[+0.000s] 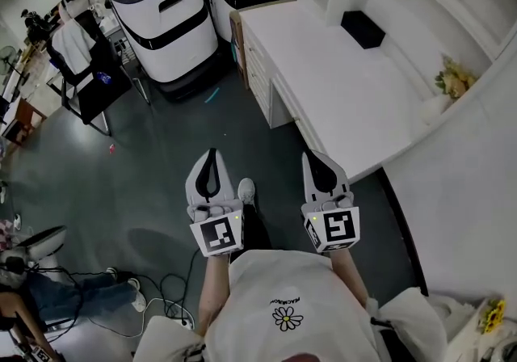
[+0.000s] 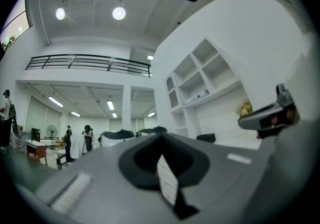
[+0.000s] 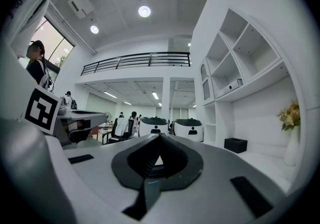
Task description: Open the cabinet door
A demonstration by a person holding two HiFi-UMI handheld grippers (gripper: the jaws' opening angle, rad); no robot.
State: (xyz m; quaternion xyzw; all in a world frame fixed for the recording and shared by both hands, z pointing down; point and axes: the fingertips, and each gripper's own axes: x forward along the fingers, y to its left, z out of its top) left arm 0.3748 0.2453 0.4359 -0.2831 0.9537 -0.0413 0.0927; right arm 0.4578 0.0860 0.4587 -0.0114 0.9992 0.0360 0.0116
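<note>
A: Jaws?
B: Pressed together, nothing between: left gripper (image 1: pixel 212 153), right gripper (image 1: pixel 312 155).
A: Cabinet?
B: desk cabinet (image 1: pixel 260 82) upper centre, well apart from both.
A: Text?
B: shirt print (image 1: pixel 286 301), too small to read.

My grey left gripper (image 1: pixel 212 155) and right gripper (image 1: pixel 313 157)
Black-and-white markers on both; dark floor (image 1: pixel 161 150), white desk (image 1: pixel 339 90), black box (image 1: pixel 362 29).

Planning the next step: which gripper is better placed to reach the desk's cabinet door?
Right, probably: the right gripper sits beside the white desk, nearer its cabinet front; the left gripper hangs over the floor, farther off. Both are shut, empty.
</note>
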